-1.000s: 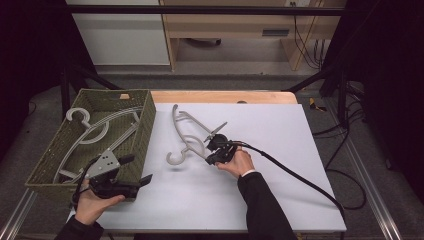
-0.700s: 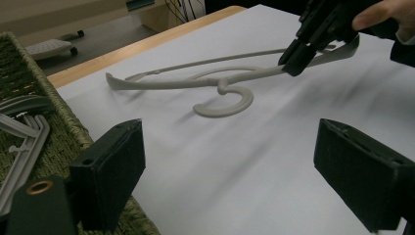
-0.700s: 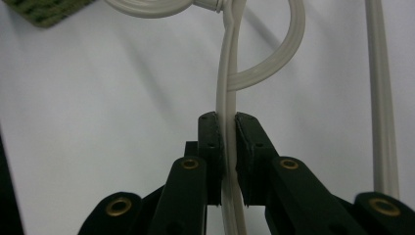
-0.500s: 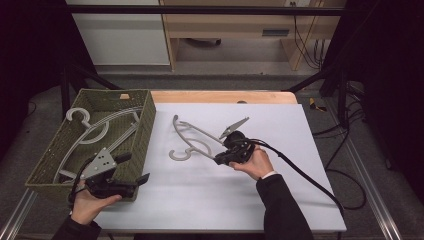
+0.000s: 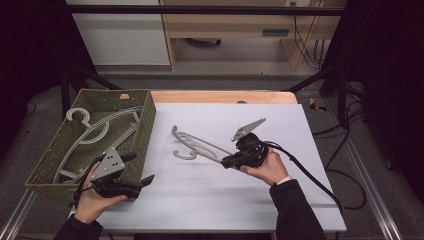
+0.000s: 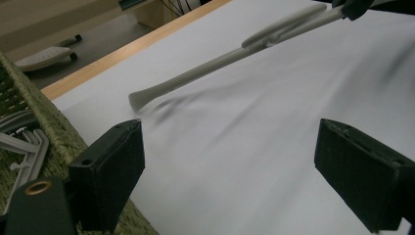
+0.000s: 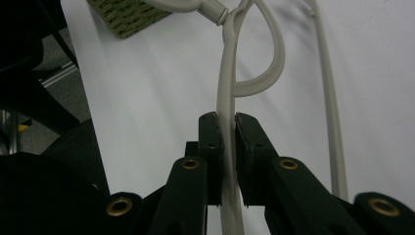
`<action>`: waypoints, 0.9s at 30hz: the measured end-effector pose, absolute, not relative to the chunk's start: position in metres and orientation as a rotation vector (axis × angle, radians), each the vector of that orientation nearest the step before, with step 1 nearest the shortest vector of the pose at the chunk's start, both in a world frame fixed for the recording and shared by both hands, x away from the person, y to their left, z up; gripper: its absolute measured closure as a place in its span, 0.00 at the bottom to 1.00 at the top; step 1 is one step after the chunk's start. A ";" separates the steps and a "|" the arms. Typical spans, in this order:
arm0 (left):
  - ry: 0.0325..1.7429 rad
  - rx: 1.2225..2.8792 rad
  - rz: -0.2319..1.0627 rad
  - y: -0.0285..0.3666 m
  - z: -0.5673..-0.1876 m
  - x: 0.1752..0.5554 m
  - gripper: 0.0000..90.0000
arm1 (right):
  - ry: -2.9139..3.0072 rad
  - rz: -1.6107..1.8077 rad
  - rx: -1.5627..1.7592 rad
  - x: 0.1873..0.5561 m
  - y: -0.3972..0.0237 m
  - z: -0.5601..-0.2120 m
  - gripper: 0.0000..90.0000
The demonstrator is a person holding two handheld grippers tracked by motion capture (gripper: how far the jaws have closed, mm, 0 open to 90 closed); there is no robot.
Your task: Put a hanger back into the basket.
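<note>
A pale grey plastic hanger (image 5: pixel 195 145) lies tilted over the white table, its near end raised. My right gripper (image 5: pixel 226 161) is shut on that end, held in a hand. In the right gripper view the jaws (image 7: pixel 226 120) pinch the hanger's thin arm (image 7: pixel 227 73), and its hook curls just beyond. My left gripper (image 5: pixel 139 168) stands open by the near corner of the green woven basket (image 5: pixel 145 125), nothing between its fingers. In the left gripper view (image 6: pixel 235 166) the hanger (image 6: pixel 205 71) hovers ahead above the sheet.
The basket holds more grey hangers (image 5: pixel 90 132) and sits at the table's left. A black cable (image 5: pixel 310 175) trails from the right gripper off to the right. A wooden strip (image 5: pixel 220 96) marks the table's far edge; dark frame posts stand behind.
My right gripper has moved right and up with the hanger, pulling it away from the basket. The left gripper has hardly moved.
</note>
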State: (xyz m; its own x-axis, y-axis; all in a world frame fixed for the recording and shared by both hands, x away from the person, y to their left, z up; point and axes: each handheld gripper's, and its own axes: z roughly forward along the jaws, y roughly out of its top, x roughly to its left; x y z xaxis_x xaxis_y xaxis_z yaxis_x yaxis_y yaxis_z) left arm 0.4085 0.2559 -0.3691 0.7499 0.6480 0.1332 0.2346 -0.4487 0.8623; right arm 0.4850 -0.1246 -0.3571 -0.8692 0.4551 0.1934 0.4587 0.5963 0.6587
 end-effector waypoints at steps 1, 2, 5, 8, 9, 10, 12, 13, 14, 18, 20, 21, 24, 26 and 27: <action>0.656 2.034 0.571 0.254 -0.368 0.409 0.12 | -2.796 -1.174 -0.795 0.483 -0.126 -0.355 0.92; 0.646 2.046 0.575 0.252 -0.368 0.410 0.12 | -2.793 -1.170 -0.795 0.482 -0.126 -0.354 0.92; 0.609 2.084 0.584 0.243 -0.364 0.415 0.12 | -2.778 -1.195 -0.761 0.476 -0.129 -0.350 0.92; 0.555 2.148 0.590 0.228 -0.362 0.423 0.12 | -2.759 -1.202 -0.725 0.470 -0.131 -0.346 0.92; 0.533 2.177 0.592 0.223 -0.362 0.426 0.13 | -2.759 -1.215 -0.717 0.468 -0.132 -0.345 0.92; 0.516 2.200 0.601 0.218 -0.362 0.429 0.13 | -2.754 -1.216 -0.701 0.466 -0.132 -0.344 0.92; 0.469 2.245 0.606 0.207 -0.364 0.433 0.13 | -2.742 -1.231 -0.683 0.462 -0.133 -0.343 0.92; 0.449 2.261 0.609 0.202 -0.366 0.435 0.14 | -2.745 -1.229 -0.677 0.461 -0.134 -0.342 0.92; 0.443 2.297 0.600 0.195 -0.367 0.437 0.16 | -2.746 -1.225 -0.661 0.460 -0.134 -0.342 0.92; 0.386 2.308 0.613 0.185 -0.370 0.442 0.22 | -2.736 -1.223 -0.642 0.455 -0.134 -0.342 0.92; 0.364 2.320 0.612 0.181 -0.372 0.444 0.24 | -2.732 -1.218 -0.639 0.454 -0.135 -0.343 0.92; 0.358 2.322 0.614 0.180 -0.373 0.444 0.25 | -2.733 -1.216 -0.637 0.454 -0.136 -0.343 0.92; 0.343 2.326 0.609 0.176 -0.375 0.446 0.29 | -2.723 -1.215 -0.628 0.452 -0.138 -0.345 0.92; 0.331 2.335 0.608 0.174 -0.377 0.448 0.31 | -2.715 -1.220 -0.630 0.452 -0.140 -0.346 0.92; 0.328 2.336 0.606 0.172 -0.378 0.448 0.33 | -2.706 -1.218 -0.632 0.452 -0.141 -0.347 0.92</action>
